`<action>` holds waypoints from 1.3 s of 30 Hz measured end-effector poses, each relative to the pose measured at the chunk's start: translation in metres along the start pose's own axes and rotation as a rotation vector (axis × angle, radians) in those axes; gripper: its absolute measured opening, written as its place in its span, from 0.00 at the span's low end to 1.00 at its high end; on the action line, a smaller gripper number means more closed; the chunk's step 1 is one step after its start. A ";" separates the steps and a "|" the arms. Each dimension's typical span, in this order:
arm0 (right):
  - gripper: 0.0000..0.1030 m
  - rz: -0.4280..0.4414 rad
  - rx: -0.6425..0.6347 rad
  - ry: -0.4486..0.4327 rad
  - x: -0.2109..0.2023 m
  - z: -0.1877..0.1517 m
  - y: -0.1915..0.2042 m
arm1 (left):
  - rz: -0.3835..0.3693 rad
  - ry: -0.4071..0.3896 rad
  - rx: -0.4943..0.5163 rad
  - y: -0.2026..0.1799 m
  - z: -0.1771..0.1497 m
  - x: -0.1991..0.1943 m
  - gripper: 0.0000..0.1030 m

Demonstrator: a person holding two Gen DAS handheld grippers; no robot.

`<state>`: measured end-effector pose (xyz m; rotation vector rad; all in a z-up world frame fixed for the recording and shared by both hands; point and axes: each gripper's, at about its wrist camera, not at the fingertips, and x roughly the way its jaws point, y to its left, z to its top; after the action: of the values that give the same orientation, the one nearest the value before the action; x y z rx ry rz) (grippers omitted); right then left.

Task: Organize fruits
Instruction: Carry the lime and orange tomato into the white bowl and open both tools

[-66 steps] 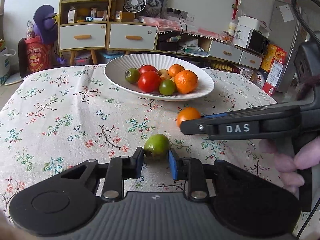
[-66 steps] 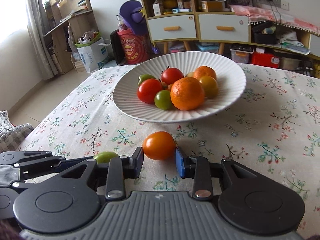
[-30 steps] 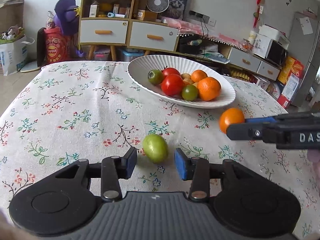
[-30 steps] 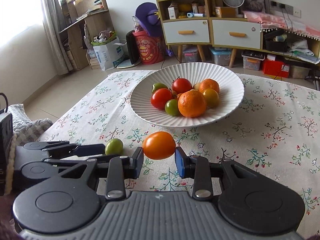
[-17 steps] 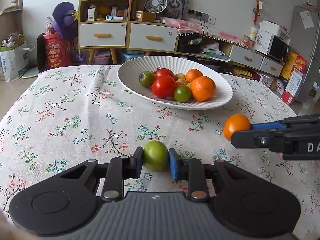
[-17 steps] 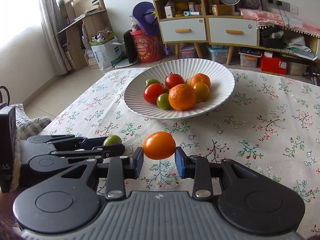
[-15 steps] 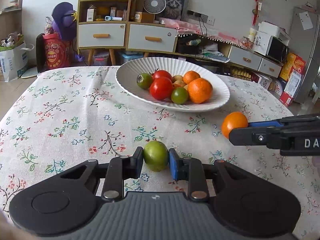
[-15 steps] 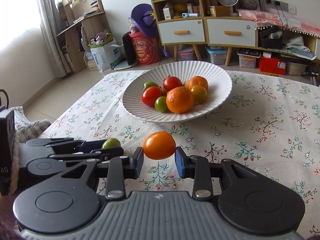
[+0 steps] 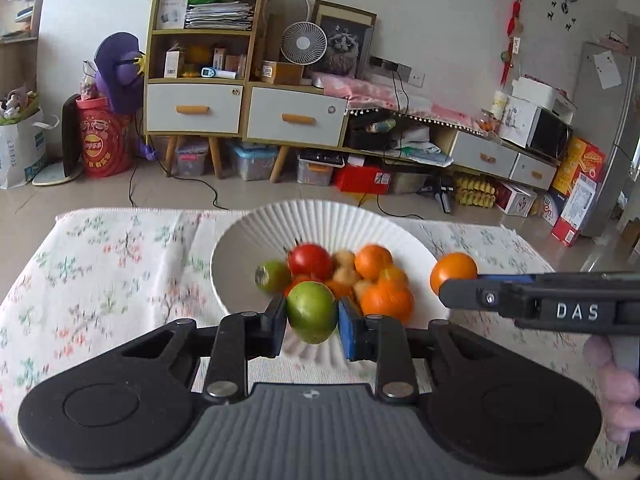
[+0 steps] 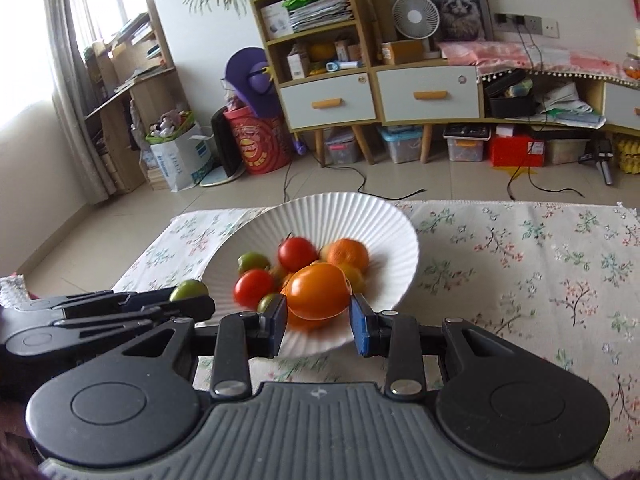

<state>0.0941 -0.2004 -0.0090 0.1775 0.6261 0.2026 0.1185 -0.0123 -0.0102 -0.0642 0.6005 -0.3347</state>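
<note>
My left gripper [image 9: 312, 320] is shut on a green tomato [image 9: 312, 311] and holds it in the air over the near rim of the white ribbed bowl [image 9: 320, 220]. My right gripper [image 10: 319, 322] is shut on an orange tomato [image 10: 318, 291], also raised over the bowl's [image 10: 348, 212] near side. The bowl holds several red, green and orange fruits. In the left wrist view the right gripper [image 9: 460, 290] reaches in from the right with the orange tomato [image 9: 453, 270]. In the right wrist view the left gripper [image 10: 192, 300] comes in from the left with the green tomato [image 10: 189, 289].
The bowl stands on a table with a floral cloth [image 10: 540, 260]. Beyond the far table edge are a tiled floor, a wooden cabinet with drawers [image 9: 244, 116], a red bucket [image 9: 102, 140] and storage boxes.
Both grippers have lifted off the cloth with their tomatoes and moved forward to hover over the bowl's near side. The view is slightly blurred from the motion.
</note>
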 end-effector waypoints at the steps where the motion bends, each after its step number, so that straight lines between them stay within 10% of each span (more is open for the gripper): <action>1: 0.30 -0.010 -0.003 0.001 0.004 0.003 -0.001 | 0.002 0.001 -0.005 0.002 0.004 0.006 0.34; 32: 0.31 -0.100 -0.083 0.011 0.052 0.021 -0.016 | -0.063 0.061 0.071 -0.011 0.032 0.093 0.34; 39: 0.54 -0.093 -0.080 0.018 0.043 0.024 -0.014 | -0.059 0.074 0.063 -0.007 0.034 0.077 0.46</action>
<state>0.1439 -0.2065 -0.0172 0.0688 0.6414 0.1390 0.1952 -0.0456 -0.0227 -0.0091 0.6620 -0.4140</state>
